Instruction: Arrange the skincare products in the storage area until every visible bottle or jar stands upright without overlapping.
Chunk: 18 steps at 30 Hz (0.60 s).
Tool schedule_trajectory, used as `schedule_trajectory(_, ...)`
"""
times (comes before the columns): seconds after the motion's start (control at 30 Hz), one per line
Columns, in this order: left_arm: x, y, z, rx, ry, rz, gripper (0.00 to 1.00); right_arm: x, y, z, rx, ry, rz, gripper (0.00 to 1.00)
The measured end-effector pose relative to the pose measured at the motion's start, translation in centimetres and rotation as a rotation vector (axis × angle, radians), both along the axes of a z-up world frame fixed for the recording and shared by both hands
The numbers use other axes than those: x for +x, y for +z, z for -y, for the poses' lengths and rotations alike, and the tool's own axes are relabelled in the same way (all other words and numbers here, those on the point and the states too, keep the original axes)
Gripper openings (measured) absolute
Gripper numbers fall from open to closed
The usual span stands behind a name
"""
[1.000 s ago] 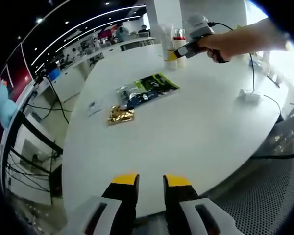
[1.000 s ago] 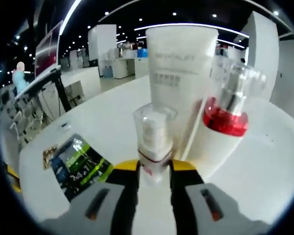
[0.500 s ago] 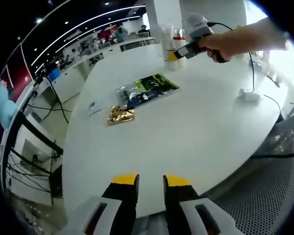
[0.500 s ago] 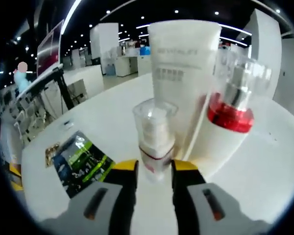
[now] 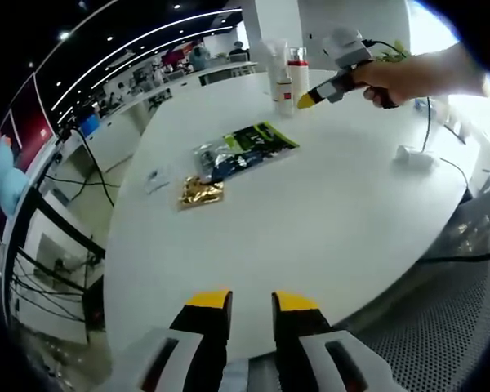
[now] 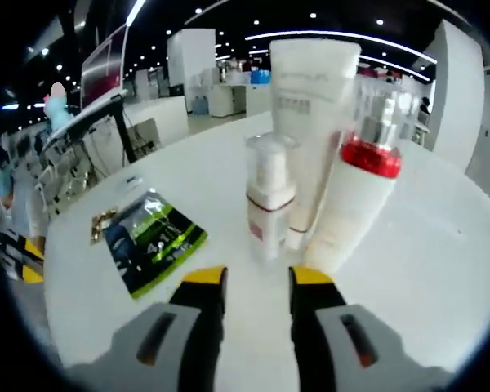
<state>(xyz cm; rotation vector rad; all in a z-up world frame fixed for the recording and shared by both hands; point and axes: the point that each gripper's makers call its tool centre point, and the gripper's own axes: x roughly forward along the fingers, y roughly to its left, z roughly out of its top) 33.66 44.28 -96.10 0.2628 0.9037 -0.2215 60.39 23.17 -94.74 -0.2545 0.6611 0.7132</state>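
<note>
Three skincare items stand in a tight cluster at the far side of the white table (image 5: pixel 327 212): the small pump bottle (image 6: pixel 269 196) out front, the tall white tube (image 6: pixel 310 122) behind it, and the red-collared bottle (image 6: pixel 361 192) to its right, all upright. The tube and the red-collared bottle sit so close that I can't tell whether they touch. The right gripper (image 6: pixel 256 282) sits just short of the small pump bottle, jaws parted with nothing between them, empty. The left gripper (image 5: pixel 251 304) hangs low at the near table edge, its jaws a narrow gap apart, also holding nothing. Left of the cluster lie a green-and-black sachet (image 6: pixel 151 238) and a gold sachet (image 5: pixel 201 192), flat on the table. By my read, the standing-up step looks done for these three; what remains is a check. The next move calls for care: confirm nothing leans or overlaps, and avoid nudging the front bottle.
</note>
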Motion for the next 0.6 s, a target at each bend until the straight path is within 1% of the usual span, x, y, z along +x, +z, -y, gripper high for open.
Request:
schedule_trajectory(0.1,0.0,0.0,0.1,0.002,-0.004,-0.003,0.21,-0.7,-0.3,1.6,-0.019,0.000,-0.008,0.30)
schedule_trajectory(0.17,-0.1,0.0,0.1,0.004,-0.008,-0.004,0.21,-0.9,-0.4,2.5,-0.015,-0.021,-0.024,0.30)
schedule_trajectory(0.23,-0.1,-0.1,0.2,0.003,-0.010,-0.006,0.21,-0.9,-0.3,2.8,-0.012,-0.030,-0.022,0.29)
schedule_trajectory(0.27,-0.1,-0.1,0.2,0.006,-0.013,-0.008,0.21,-0.8,-0.2,2.8,0.003,-0.038,-0.029,0.29)
schedule_trajectory(0.37,-0.2,-0.1,0.2,0.009,-0.014,-0.012,0.21,0.0,0.2,2.1,0.043,-0.058,-0.039,0.28)
schedule_trajectory(0.47,-0.2,-0.2,0.1,0.012,-0.013,-0.016,0.21,1.1,0.4,0.7,0.082,-0.075,-0.051,0.28)
schedule_trajectory(0.53,-0.2,-0.2,0.1,0.012,-0.011,-0.017,0.21,1.5,0.4,0.1,0.122,-0.102,-0.080,0.28)
schedule_trajectory(0.57,-0.2,-0.2,0.0,0.011,-0.008,-0.015,0.21,1.8,0.2,-0.4,0.150,-0.126,-0.109,0.28)
schedule_trajectory(0.6,-0.2,-0.2,0.0,0.011,-0.008,-0.015,0.21,1.8,0.1,-0.4,0.155,-0.130,-0.115,0.26)
